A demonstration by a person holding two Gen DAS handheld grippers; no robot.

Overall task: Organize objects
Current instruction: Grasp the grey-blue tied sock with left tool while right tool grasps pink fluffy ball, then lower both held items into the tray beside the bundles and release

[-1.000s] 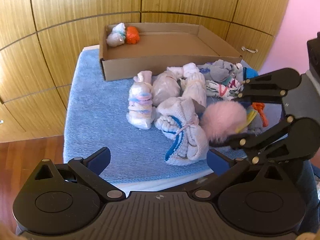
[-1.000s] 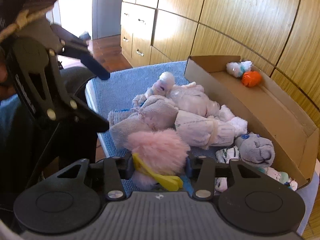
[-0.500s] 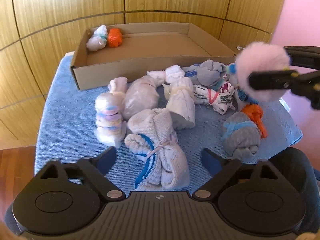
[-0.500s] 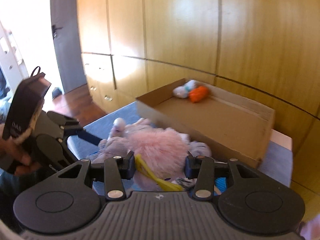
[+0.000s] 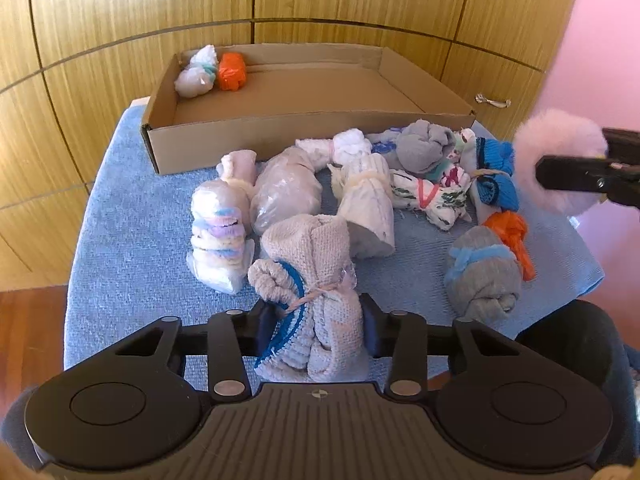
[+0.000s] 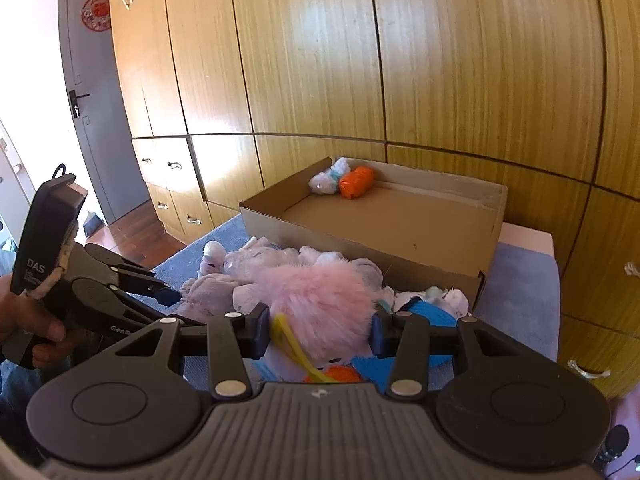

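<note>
Two bundles already lie in the far left corner of my cardboard box (image 5: 280, 128): a white sock roll (image 5: 196, 76) and an orange one (image 5: 231, 71). My left gripper (image 5: 320, 330) is closing its jaws around the grey-and-blue knitted sock bundle (image 5: 316, 280) on the blue towel (image 5: 132, 240). My right gripper (image 6: 318, 330) is clamped on the pink fluffy sock bundle (image 6: 320, 296), held above the sock pile.

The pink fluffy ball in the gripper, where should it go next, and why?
Probably forward over the cardboard box and let go. The right gripper grips the pink fluffy ball, and two sock bundles already sit in the box's far corner.
</note>
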